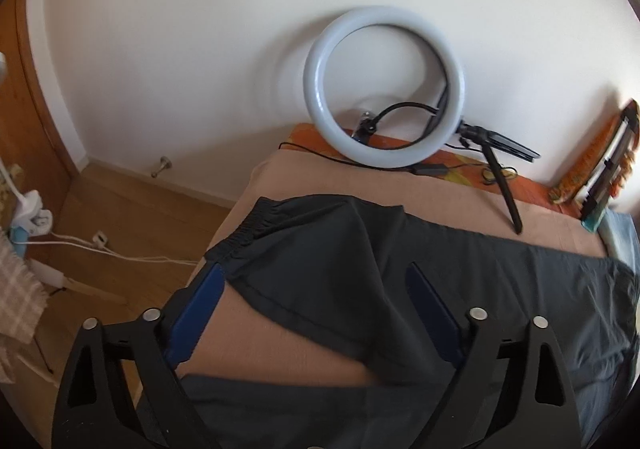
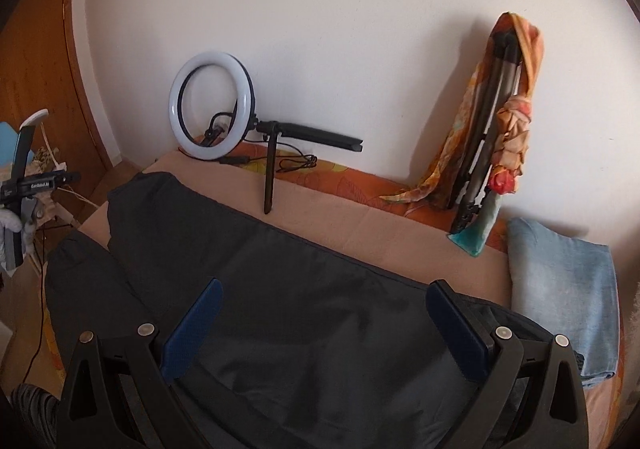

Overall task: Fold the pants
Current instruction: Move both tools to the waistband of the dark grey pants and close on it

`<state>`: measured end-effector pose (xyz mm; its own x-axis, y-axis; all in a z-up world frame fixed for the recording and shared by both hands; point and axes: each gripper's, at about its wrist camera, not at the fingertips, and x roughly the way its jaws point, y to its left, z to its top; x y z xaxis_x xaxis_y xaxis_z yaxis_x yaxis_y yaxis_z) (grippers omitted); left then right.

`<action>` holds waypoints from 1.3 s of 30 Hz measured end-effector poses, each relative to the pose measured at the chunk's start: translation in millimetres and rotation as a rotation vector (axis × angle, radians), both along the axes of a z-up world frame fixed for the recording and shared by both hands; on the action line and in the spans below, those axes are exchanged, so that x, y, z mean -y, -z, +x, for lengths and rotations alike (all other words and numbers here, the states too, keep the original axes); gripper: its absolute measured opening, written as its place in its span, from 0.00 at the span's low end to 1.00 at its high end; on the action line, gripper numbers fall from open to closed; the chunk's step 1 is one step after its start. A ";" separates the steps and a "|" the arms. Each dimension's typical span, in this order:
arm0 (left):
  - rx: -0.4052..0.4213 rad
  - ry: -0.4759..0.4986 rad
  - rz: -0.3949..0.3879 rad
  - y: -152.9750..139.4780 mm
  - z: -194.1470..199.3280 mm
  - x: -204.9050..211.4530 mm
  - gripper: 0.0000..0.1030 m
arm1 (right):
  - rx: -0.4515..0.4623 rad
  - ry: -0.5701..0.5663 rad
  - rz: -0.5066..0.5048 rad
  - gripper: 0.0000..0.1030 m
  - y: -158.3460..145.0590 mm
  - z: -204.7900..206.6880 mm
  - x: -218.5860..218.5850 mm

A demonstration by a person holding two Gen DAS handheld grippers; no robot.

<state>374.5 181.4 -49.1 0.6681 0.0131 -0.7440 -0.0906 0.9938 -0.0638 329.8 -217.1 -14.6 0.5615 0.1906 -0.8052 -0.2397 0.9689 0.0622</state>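
Under both grippers: dark pants (image 1: 400,273) spread on the tan sheet (image 1: 320,177) of the bed.

L gripper (image 1: 316,285) jaws wide, nothing pinched; elastic waistband (image 1: 248,225) just ahead-left of its left pad, bare sheet showing between the pads.
R gripper (image 2: 324,305) also agape, empty, pant fabric below and ahead of it.

Risks, my read:
- cloth looks thin and slick → a pinch may take one layer only, or drag the sheet up w/ it
- waistband sits close to the bed's left edge; a pull that way could slide the pants off toward the floor cables (image 1: 120,253)
- ring light (image 1: 384,89) + tripod leg (image 2: 269,185) lie ahead near the wall; a far swing could catch them

Room: open sheet strip ahead of the pants. Blue towel (image 2: 560,289) right of R gripper limits that side.
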 end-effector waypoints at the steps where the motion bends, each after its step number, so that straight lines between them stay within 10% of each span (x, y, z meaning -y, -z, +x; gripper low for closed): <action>1: -0.019 -0.017 -0.022 5.7 13.8 -5.6 0.88 | -0.015 -0.006 0.002 0.99 6.6 8.0 0.6; 9: -0.134 -0.126 -0.139 42.4 91.9 -33.5 0.85 | -0.117 -0.043 0.006 0.95 58.5 64.7 4.8; 32: -0.227 -0.132 0.031 107.9 143.4 -26.7 0.66 | -0.215 -0.236 -0.071 0.94 155.8 135.1 -16.5; 39: -0.180 -0.085 0.056 104.0 142.7 -20.7 0.29 | -0.240 -0.260 -0.069 0.95 165.7 132.8 -20.8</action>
